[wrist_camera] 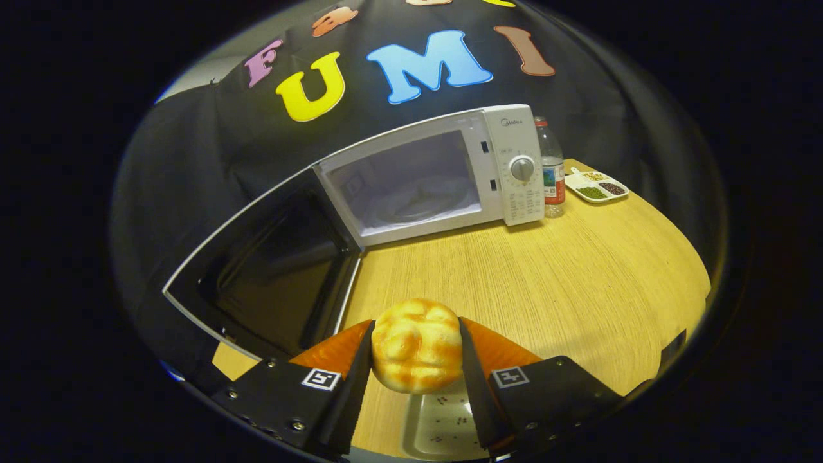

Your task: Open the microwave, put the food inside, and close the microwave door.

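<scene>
**Bun in my grip, microwave open ahead**

The wooden table (578, 270) spreads out under and beyond my fingers. Well ahead of me sits the white microwave (443, 173), its cavity exposed with the glass turntable visible inside. Its dark door (270, 270) is swung wide open toward me, reaching to just ahead and left of my left finger.

Just past the microwave's control panel on its right side stands a plastic bottle (551, 168), upright and close against the casing. Farther right of that lies a small divided dish (596, 186) holding portions of something green, dark and pale — I cannot tell what.

Below my fingers is a white tray (443, 421), with a few tiny specks on it.

My gripper (416, 347) is clamped on the food — a golden bread bun (416, 344), pressed by both fingers and lifted above the tray.
</scene>
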Motion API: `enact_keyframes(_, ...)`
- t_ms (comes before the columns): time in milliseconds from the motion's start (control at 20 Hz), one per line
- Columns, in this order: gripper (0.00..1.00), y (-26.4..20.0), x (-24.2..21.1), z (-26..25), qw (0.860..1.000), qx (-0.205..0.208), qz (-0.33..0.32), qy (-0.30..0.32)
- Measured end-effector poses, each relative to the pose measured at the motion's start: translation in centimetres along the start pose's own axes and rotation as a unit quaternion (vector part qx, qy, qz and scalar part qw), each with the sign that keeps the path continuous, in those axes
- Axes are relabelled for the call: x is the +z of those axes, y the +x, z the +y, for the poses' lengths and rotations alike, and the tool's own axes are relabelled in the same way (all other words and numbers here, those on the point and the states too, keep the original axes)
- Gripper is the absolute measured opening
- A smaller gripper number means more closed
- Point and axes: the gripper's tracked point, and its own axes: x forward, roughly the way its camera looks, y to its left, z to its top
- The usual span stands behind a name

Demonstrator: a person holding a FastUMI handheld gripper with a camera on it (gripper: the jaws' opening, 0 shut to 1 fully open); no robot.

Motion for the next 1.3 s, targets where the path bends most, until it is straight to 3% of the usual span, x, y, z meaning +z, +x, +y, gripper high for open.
enact_keyframes(800, 0.7, 7.7, 7.8, 3.3, 0.993, 0.041, -0.068, 0.093)
enact_keyframes(1300, 0.7, 12.9, 11.6, 4.7, 0.985, 0.069, -0.113, 0.109)
